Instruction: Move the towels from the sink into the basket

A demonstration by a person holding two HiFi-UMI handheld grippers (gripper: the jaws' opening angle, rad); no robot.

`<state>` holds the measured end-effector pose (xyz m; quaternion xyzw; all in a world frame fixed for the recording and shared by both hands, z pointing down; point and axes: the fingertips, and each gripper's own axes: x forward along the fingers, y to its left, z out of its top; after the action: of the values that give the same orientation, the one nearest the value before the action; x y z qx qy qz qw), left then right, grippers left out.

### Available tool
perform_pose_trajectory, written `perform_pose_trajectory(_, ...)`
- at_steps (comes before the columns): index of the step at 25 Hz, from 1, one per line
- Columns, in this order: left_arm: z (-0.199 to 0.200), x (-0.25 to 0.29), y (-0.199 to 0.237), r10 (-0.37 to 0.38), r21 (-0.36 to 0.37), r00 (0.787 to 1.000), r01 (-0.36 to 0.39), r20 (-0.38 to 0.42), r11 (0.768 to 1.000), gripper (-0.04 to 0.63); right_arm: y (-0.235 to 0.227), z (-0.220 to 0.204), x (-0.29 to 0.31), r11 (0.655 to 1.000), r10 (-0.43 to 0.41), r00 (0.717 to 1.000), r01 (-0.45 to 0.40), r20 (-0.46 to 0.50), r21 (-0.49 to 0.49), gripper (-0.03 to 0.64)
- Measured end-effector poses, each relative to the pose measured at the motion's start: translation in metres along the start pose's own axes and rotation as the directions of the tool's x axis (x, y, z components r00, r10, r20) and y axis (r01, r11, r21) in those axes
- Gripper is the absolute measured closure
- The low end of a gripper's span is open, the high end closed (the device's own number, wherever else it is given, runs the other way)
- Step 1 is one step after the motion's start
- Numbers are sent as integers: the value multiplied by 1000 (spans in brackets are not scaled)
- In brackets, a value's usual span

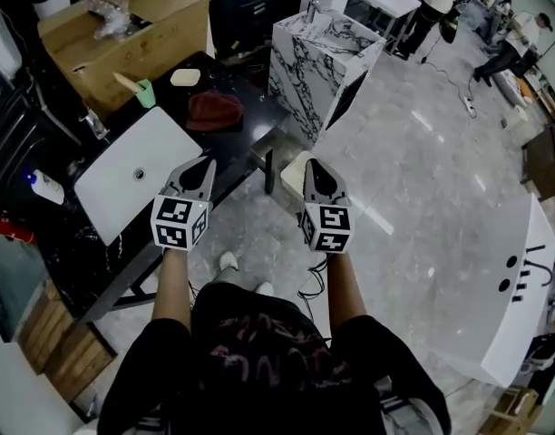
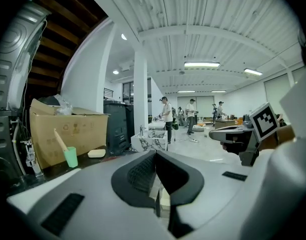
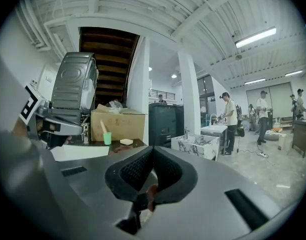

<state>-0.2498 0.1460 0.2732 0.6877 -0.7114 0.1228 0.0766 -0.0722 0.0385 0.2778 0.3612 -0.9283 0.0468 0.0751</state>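
- Head view: left gripper (image 1: 203,169) and right gripper (image 1: 314,170) both closed and empty, short of the sink (image 1: 137,175); red towel (image 1: 214,111) lies on the counter just beyond the sink
- Left gripper view: jaws together, nothing between
- Right gripper view: same; towel shows past the sink. I'd open one gripper before reaching, then pinch the towel's bunched top

Bright, even light from ceiling tubes (image 2: 201,64); glare streaks on floor (image 1: 424,121). Gripper views bulge, corners black. Focus sharp.
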Motion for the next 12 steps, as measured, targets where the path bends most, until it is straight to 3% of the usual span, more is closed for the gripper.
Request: perform_pose_trajectory(12, 5, 82, 32, -17, 5, 1000, 17, -19, 1000, 578, -36, 3, 72, 1000, -27, 1000, 27, -8, 13, 601)
